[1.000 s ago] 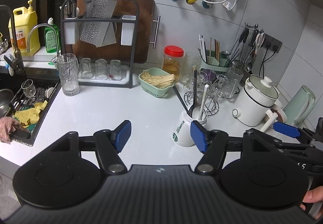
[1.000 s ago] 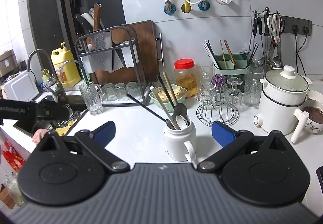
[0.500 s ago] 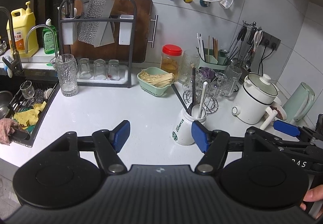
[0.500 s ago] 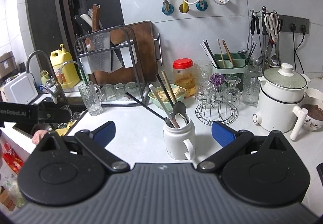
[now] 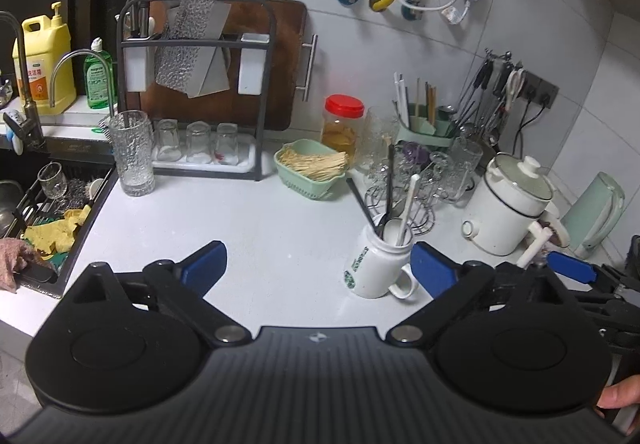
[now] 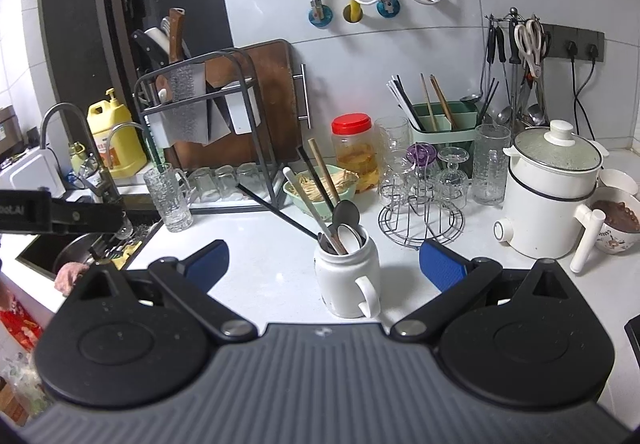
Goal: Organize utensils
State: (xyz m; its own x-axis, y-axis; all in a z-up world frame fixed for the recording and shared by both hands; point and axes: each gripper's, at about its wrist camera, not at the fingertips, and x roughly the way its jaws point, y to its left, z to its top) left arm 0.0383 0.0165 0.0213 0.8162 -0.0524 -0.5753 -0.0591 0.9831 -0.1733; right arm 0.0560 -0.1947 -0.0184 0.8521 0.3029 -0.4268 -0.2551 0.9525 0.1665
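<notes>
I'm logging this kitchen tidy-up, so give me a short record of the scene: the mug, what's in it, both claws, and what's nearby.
setting: white kitchen counter
mug: white mug, upright, handle facing the right wrist camera
mug contents: black chopsticks, wooden chopsticks, white spoon, dark spoon
left claw: jaws opening, nothing between them, mug beside its right finger
right claw: open, mug between its fingers, untouched
nearby: green utensil caddy, cooking pot, wire glass rack

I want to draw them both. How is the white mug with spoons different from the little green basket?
The white ceramic mug is tall with a loop handle; the pale green plastic basket is low, wide and slotted. The mug holds upright spoons and chopsticks; the basket holds a heap of thin sticks lying flat. Both stand on the white counter.
</notes>
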